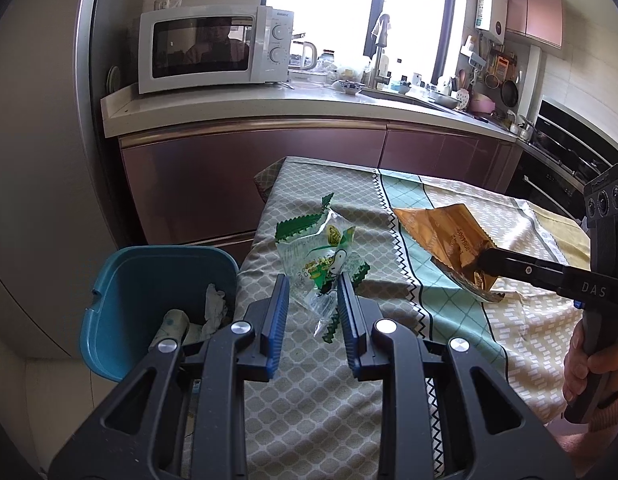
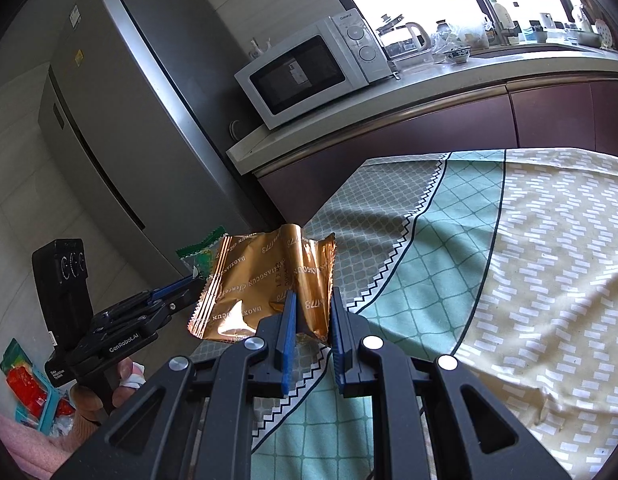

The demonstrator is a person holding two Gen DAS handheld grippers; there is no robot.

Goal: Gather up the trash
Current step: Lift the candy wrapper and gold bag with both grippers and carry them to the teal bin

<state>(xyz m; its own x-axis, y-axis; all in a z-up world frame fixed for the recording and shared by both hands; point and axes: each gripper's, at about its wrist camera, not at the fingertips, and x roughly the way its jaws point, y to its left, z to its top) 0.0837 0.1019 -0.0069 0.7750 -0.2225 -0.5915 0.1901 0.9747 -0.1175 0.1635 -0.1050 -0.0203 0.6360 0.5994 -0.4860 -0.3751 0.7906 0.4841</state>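
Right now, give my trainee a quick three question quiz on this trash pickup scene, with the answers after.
1. True or false: the left gripper holds the green wrapper.
2. What does the right gripper hold? A) a paper cup B) the gold wrapper C) a spoon
3. On which side of the table does the blue bin appear in the left wrist view?

Key:
1. True; its pads pinch the wrapper's lower end.
2. B
3. The left side, beside the table edge, with crumpled paper already inside.
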